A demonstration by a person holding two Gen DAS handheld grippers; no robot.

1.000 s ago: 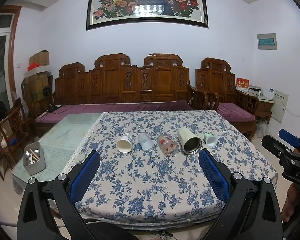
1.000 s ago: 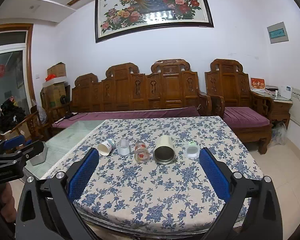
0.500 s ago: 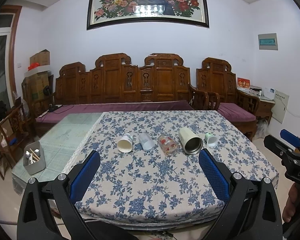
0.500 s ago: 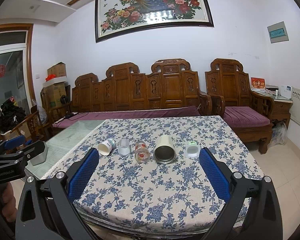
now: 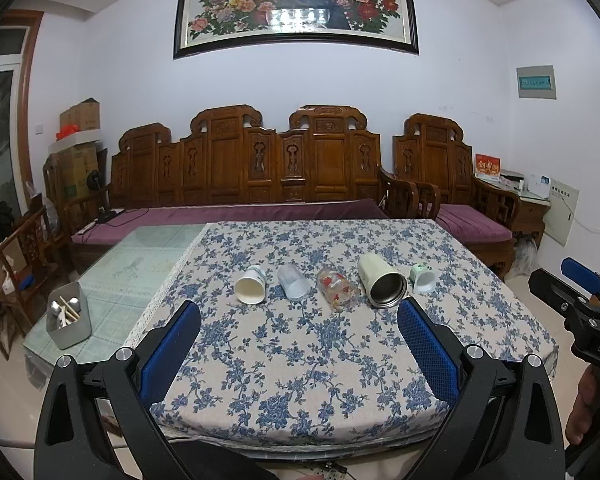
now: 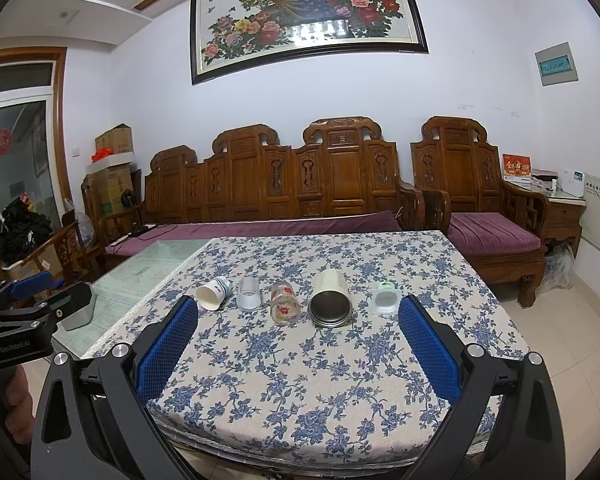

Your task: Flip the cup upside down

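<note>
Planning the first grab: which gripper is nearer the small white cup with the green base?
Right. The right gripper faces the small white cup beside its right finger; the left gripper sits further left.

The bottom edge of each wrist view is cutting off the near rim of the surface [image 5: 300, 436] and the black frames behind the blue pads. The right gripper [image 5: 580, 292] is showing only partly at the left view's right border, so how its jaws are standing is unclear. The print on the small white cup [image 6: 386, 302] is appearing too small to read. The grey bin [image 6: 78, 312] is sitting mostly hidden behind the left gripper [image 6: 40, 300].
</note>
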